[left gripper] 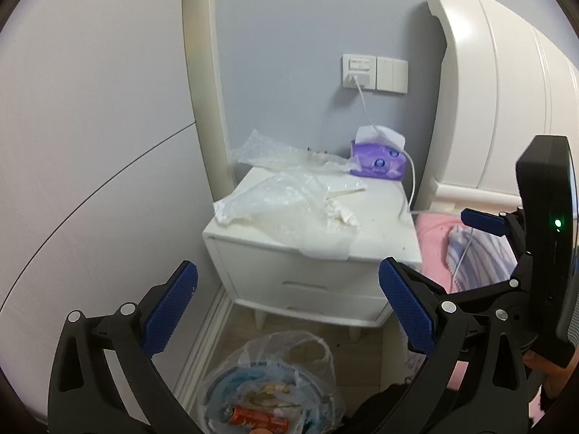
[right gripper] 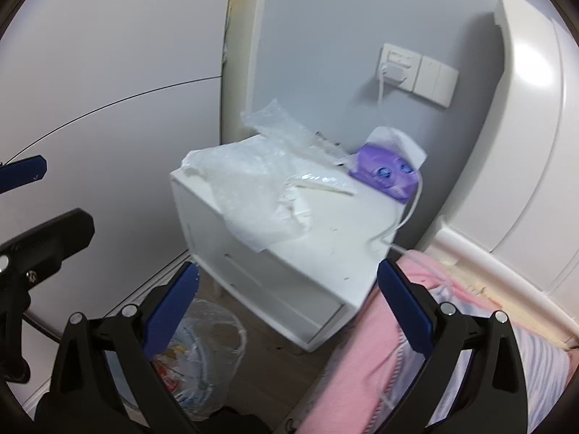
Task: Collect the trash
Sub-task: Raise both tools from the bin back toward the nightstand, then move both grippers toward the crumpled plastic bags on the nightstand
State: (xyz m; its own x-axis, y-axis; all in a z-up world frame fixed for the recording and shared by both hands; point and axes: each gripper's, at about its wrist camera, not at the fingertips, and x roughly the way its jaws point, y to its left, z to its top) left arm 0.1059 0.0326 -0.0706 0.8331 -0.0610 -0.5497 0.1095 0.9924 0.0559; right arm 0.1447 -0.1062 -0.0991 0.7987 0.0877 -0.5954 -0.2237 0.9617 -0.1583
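Note:
Crumpled clear plastic wrapping lies spread over the top of a white nightstand; it also shows in the right wrist view. A bin lined with a clear bag stands on the floor below, holding wrappers and an orange packet; the right wrist view shows it too. My left gripper is open and empty, in front of the nightstand above the bin. My right gripper is open and empty, in front of the nightstand's corner.
A purple tissue pack sits at the nightstand's back right. A white cable runs from a wall socket down to the bed. A pink blanket and white headboard are at right. A wall is at left.

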